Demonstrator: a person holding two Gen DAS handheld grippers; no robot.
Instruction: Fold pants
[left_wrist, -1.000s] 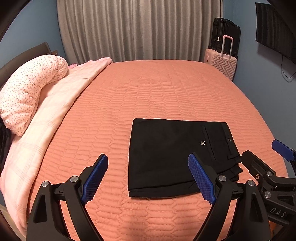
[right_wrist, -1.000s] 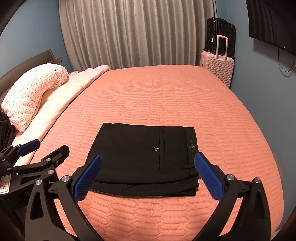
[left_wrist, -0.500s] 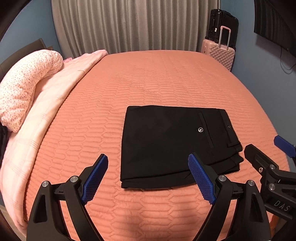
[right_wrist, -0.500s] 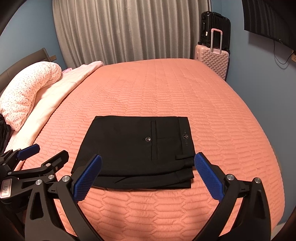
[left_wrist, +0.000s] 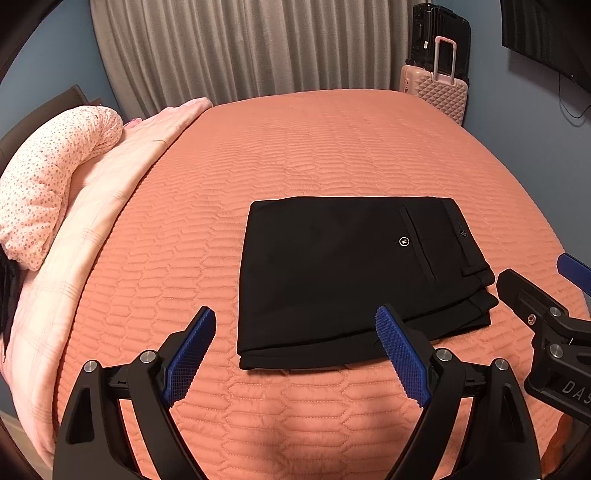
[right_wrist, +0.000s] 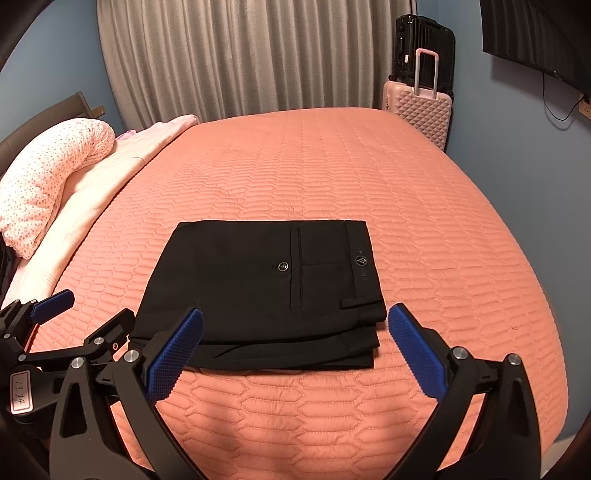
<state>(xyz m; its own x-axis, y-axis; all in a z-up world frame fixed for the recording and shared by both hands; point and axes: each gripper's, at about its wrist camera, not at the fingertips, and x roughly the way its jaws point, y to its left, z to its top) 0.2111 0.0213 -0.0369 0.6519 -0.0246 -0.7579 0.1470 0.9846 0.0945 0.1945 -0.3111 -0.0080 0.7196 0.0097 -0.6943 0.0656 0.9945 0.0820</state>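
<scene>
Black pants (left_wrist: 354, 273), folded into a compact rectangle, lying flat on orange quilted bedspread (left_wrist: 314, 155); centre-right of the left wrist frame, centre of the right wrist frame (right_wrist: 266, 291). Several layers stacked at the near edge, stepped slightly at the lower right corner. Back pocket with button and waistband facing up, toward the right side of the rectangle in both views.

Left gripper (left_wrist: 295, 347) at lower centre of its own frame, jaws spread wide, nothing between the blue pads; right pad overlapping the near edge of the pants in the picture, contact not determinable. Same gripper visible at lower left of the right wrist frame (right_wrist: 55, 317).

Right gripper (right_wrist: 295, 343) at lower centre of its own frame, jaws likewise spread wide, nothing pinched; near edge of the pants seen between the two pads, contact not determinable. Same gripper at right edge of the left wrist frame (left_wrist: 543, 284), just beside the lower right corner of the pants.

Speckled pink pillow (left_wrist: 48, 177) and pale pink blanket (left_wrist: 110, 206) at left of frame. Grey curtain (left_wrist: 243, 48) along the top. Pink suitcase (left_wrist: 439, 92) with black suitcase (left_wrist: 439, 33) behind it, upper right
</scene>
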